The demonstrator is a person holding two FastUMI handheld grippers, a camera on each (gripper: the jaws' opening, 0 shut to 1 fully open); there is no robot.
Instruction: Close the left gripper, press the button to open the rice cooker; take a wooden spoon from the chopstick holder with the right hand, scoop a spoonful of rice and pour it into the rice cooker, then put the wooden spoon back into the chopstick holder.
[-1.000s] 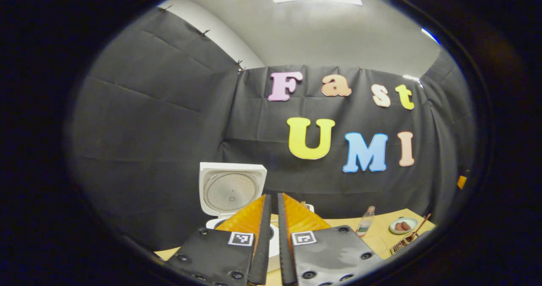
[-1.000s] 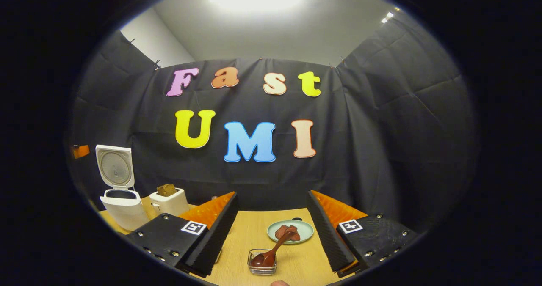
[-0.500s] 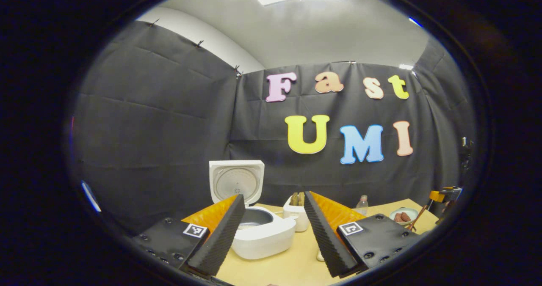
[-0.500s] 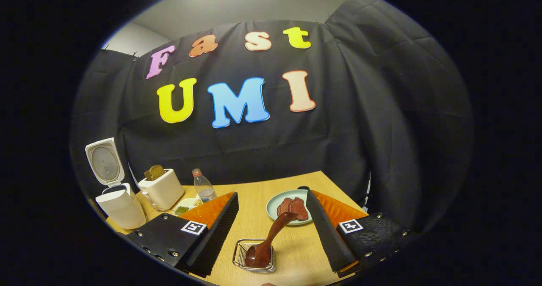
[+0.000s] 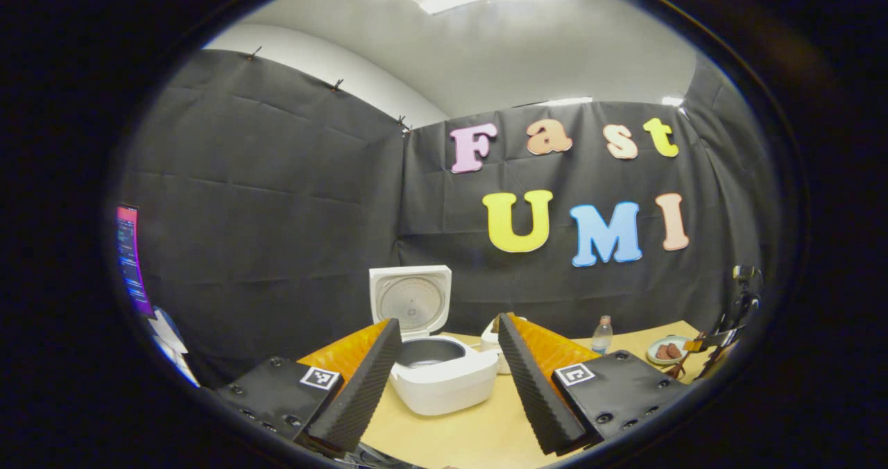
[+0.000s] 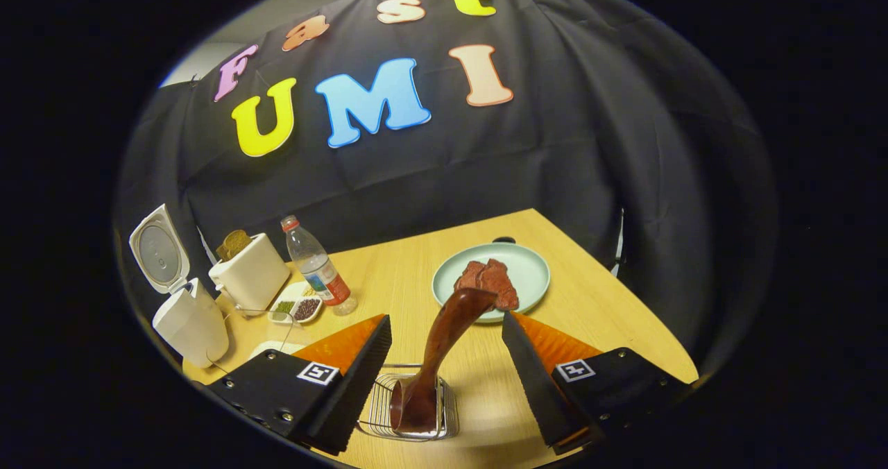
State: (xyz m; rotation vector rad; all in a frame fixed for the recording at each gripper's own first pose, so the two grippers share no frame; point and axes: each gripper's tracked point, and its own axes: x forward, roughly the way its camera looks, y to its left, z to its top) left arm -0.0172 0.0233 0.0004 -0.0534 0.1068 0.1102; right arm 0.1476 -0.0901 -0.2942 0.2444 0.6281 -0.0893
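The white rice cooker (image 5: pixel 440 379) stands on the wooden table with its lid (image 5: pixel 411 301) raised upright; its dark inner pot shows. My left gripper (image 5: pixel 447 379) hangs open in front of it, fingers apart with the cooker seen between them. In the right gripper view the cooker (image 6: pixel 186 316) sits at the far left. A dark wooden spoon (image 6: pixel 438 347) leans in a wire chopstick holder (image 6: pixel 409 413), bowl down, handle pointing up. My right gripper (image 6: pixel 444 368) is open just above the holder, with the spoon's handle between its fingers, not touched.
A white toaster (image 6: pixel 250 275) with bread, a plastic water bottle (image 6: pixel 316 268) and a small dish of grains (image 6: pixel 295 309) stand between cooker and holder. A pale green plate (image 6: pixel 524 268) with brown food lies beyond the spoon. The table's right edge (image 6: pixel 624 302) is close.
My left gripper opened and drew back from the cooker. My right gripper tilted down and came closer to the holder, so the spoon handle now sits between its fingers.
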